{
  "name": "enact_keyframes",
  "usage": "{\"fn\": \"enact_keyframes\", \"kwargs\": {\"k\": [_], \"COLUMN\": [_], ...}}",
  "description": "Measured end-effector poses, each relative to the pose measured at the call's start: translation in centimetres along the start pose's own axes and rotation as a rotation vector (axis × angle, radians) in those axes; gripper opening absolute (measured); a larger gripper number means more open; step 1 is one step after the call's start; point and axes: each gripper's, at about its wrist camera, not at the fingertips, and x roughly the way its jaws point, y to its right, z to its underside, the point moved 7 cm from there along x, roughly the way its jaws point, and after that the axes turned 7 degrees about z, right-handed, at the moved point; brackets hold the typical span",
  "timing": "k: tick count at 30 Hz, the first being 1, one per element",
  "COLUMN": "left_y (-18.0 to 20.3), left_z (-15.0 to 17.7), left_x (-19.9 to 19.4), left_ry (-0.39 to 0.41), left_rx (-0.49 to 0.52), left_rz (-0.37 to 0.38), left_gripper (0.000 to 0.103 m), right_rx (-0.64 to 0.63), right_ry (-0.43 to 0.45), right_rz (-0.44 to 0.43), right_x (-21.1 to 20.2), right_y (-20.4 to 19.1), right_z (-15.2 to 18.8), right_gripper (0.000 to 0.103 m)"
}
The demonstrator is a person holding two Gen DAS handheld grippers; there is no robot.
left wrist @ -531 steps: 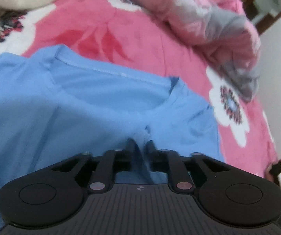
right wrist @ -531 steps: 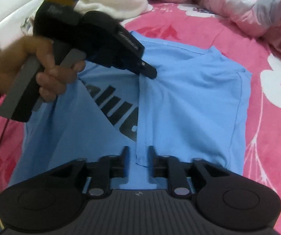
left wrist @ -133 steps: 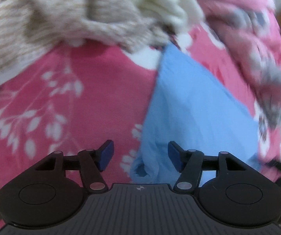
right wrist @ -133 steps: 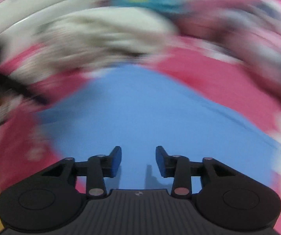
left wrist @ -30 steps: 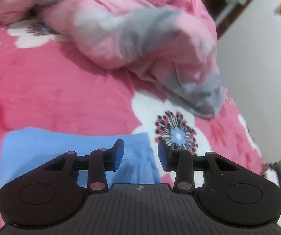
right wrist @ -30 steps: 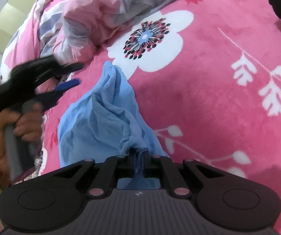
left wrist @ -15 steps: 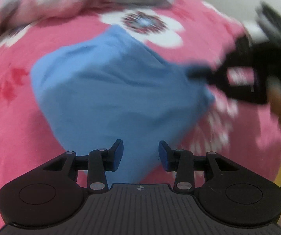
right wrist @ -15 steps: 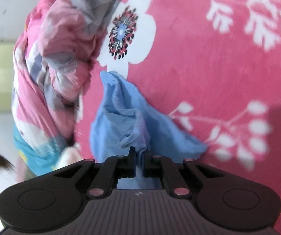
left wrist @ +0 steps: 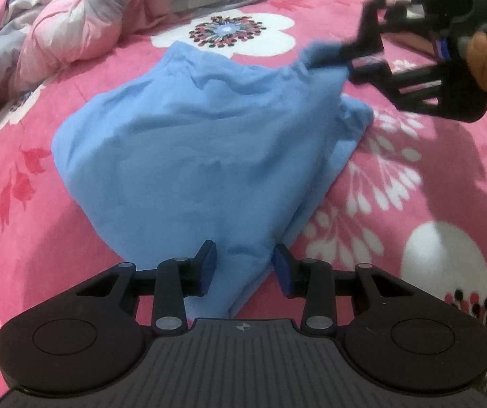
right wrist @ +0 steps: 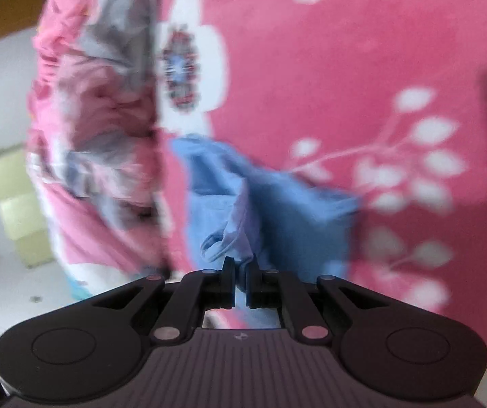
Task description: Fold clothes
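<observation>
A light blue T-shirt (left wrist: 202, 156), folded into a bunched bundle, lies on the pink flowered bedspread (left wrist: 396, 176). My left gripper (left wrist: 245, 265) is open, its blue-padded fingers on either side of the shirt's near corner. My right gripper (right wrist: 241, 280) is shut on a pinch of the blue shirt (right wrist: 236, 210) and holds that edge up. In the left wrist view the right gripper (left wrist: 331, 56) shows at the upper right, clamped on the shirt's far corner.
A crumpled pink and grey quilt (left wrist: 83, 17) is heaped at the back left of the bed; it also shows in the right wrist view (right wrist: 97, 119). A pale wall and a yellowish box (right wrist: 15, 204) lie beyond the bed.
My left gripper has come down close to the shirt's near corner, still open. My right gripper keeps its grip and has pulled its corner further, the shirt spreading between the two.
</observation>
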Motion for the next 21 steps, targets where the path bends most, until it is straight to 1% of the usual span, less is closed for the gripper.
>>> {"fn": "enact_keyframes", "kwargs": {"k": [1,2,4,5,8,10,12,15,18,19,21], "left_y": [0.1,0.0,0.0,-0.1,-0.5,-0.8,-1.1,-1.6,-1.6,-1.3,-0.8], "left_z": [0.3,0.5,0.7,0.9,1.3,1.3,1.4,0.6,-0.5,-0.7,-0.6], "left_x": [0.0,-0.1,-0.3,-0.4,-0.5,-0.9,-1.4,-3.1,-3.7,-3.2,-1.9], "left_ry": [-0.003,-0.004,-0.006,-0.007,-0.012,-0.012,-0.013,0.031,0.086,0.085,0.043], "left_rx": [0.008,0.015,0.027,0.027,0.023,0.001,-0.022,-0.056,-0.079,-0.078,-0.069], "left_rz": [-0.005,-0.004,-0.001,0.004,0.018,0.038,0.059,0.08,0.111,0.123,0.139], "left_gripper": [0.037,0.037,0.037,0.037,0.037,0.037,0.037,0.037,0.037,0.037,0.037], "right_rx": [-0.008,0.001,0.035,0.031,-0.023,-0.083,-0.223,-0.535,-0.876,-0.979,-1.155], "right_ry": [0.018,0.021,0.0,-0.005,0.003,0.025,0.065,0.122,0.109,0.1,0.076], "right_rz": [0.062,0.089,0.072,0.072,0.111,0.166,0.232,0.292,0.298,0.295,0.297], "right_x": [0.2,0.4,0.5,0.4,-0.7,-1.8,-3.5,-4.6,-2.5,-1.3,1.0], "right_y": [1.2,2.1,2.5,2.5,2.3,1.8,0.4,-3.7,-8.3,-9.4,-10.6], "right_z": [-0.5,-1.0,-1.3,-1.3,-1.8,-2.1,-2.2,-1.5,0.4,1.1,2.1], "right_gripper": [0.004,0.005,0.006,0.007,0.007,0.008,0.008,0.008,0.008,0.008,0.008]}}
